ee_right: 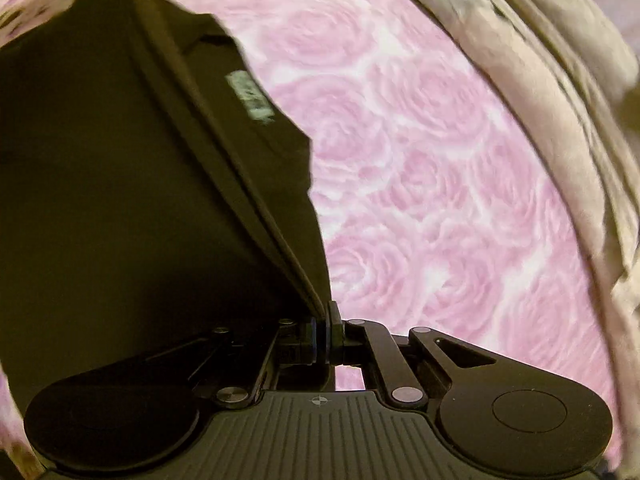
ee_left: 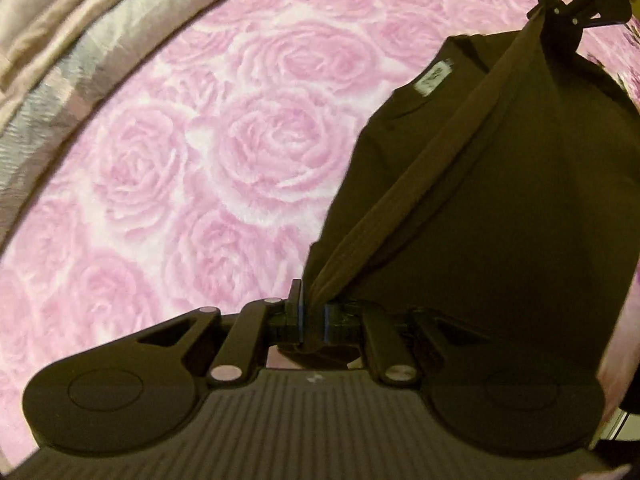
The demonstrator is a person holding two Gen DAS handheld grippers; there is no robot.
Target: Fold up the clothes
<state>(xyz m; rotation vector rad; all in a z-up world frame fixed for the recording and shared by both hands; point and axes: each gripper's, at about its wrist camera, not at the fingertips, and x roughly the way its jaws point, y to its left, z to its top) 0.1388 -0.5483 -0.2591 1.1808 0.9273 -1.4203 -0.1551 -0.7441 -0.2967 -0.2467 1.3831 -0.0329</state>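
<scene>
Overhead, both tools hold one dark garment [ee_left: 480,208] stretched above a bed with a pink rose-patterned blanket [ee_left: 180,168]

Left tool [ee_left: 314,314] is clamped on a ribbed hem edge of the garment, fabric bunched between its pads; right tool [ee_right: 323,334] is clenched tight on the same hem, and it shows again far off in the left view [ee_left: 568,8]. A white label [ee_left: 434,76] sits on the cloth lying below. Beige quilted bedding [ee_left: 60,52] lies along the blanket's far edge
</scene>
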